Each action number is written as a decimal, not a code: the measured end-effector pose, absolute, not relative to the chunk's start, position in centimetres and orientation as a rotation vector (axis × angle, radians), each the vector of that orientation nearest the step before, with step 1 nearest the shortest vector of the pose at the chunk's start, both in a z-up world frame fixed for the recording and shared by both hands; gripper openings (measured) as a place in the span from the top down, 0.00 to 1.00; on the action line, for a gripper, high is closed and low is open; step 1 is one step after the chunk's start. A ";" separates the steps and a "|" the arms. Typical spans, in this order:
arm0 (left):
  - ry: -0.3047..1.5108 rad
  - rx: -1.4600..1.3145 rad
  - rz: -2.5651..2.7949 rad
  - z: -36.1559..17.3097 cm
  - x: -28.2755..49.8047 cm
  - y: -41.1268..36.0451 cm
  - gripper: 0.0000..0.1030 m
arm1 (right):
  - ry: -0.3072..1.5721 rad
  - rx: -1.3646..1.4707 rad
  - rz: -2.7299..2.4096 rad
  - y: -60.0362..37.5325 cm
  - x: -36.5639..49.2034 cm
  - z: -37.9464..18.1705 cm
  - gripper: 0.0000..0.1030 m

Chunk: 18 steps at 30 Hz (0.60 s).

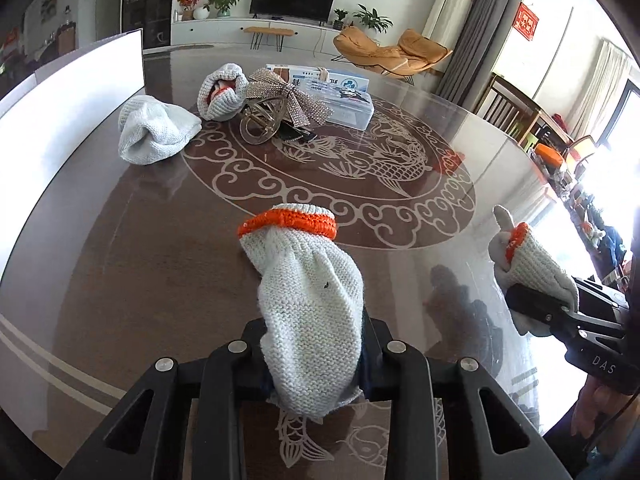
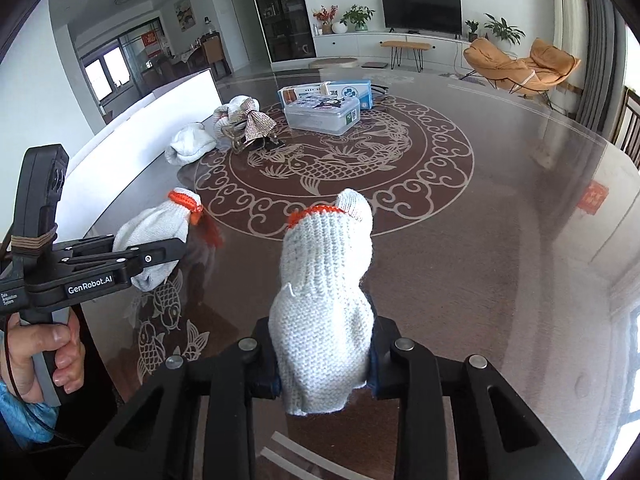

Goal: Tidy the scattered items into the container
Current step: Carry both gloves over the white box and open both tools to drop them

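Note:
My left gripper [image 1: 316, 376] is shut on a white knit glove with an orange cuff [image 1: 304, 280], held above the table; it also shows in the right wrist view [image 2: 160, 236]. My right gripper [image 2: 324, 364] is shut on a second white knit glove with an orange cuff [image 2: 328, 280], also seen in the left wrist view [image 1: 532, 264]. Two more white gloves [image 1: 156, 132] [image 1: 222, 92] lie at the far left of the table. A clear plastic lidded box [image 2: 320, 114] stands at the far side.
A sparkly bow hair clip [image 1: 288, 100] and a clear hair claw [image 1: 262, 122] lie beside the gloves. Flat cartons [image 2: 348, 90] sit behind the box. A white board [image 1: 60, 120] stands along the left table edge. The round table has a glass top [image 2: 480, 260].

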<state>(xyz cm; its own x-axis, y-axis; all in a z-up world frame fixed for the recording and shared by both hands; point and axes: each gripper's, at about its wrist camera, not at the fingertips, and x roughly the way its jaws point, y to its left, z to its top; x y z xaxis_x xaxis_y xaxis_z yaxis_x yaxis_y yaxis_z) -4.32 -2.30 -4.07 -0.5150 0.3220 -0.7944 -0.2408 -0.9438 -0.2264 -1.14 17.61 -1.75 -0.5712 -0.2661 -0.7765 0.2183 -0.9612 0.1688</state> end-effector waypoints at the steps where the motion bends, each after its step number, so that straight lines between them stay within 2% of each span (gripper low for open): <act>1: -0.148 -1.334 2.463 -4.0 -4.0 -2.6 0.71 | -0.090 1.290 -2.541 17.0 -1.0 -1.7 0.71; 8: -0.287 -1.247 2.481 0.9 -2.5 -8.8 0.71 | -0.106 1.284 -2.308 8.8 -2.8 0.0 0.71; 14: -0.383 -1.208 2.657 6.4 -3.6 -21.9 0.71 | -0.023 1.128 -2.180 -3.3 -7.3 6.2 0.71; 18: -0.398 -1.268 2.813 7.9 -4.7 -31.5 0.70 | 0.012 1.020 -2.074 -13.3 -9.8 10.6 0.71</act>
<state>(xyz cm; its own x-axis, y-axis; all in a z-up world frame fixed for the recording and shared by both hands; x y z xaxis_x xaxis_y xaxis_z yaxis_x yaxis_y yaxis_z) -4.68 -31.46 7.93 -0.6677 0.1317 -0.7327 0.0768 -0.9668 -0.2438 -9.82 -13.34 10.56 -0.3489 -0.6585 -0.6668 0.6659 -0.6749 0.3181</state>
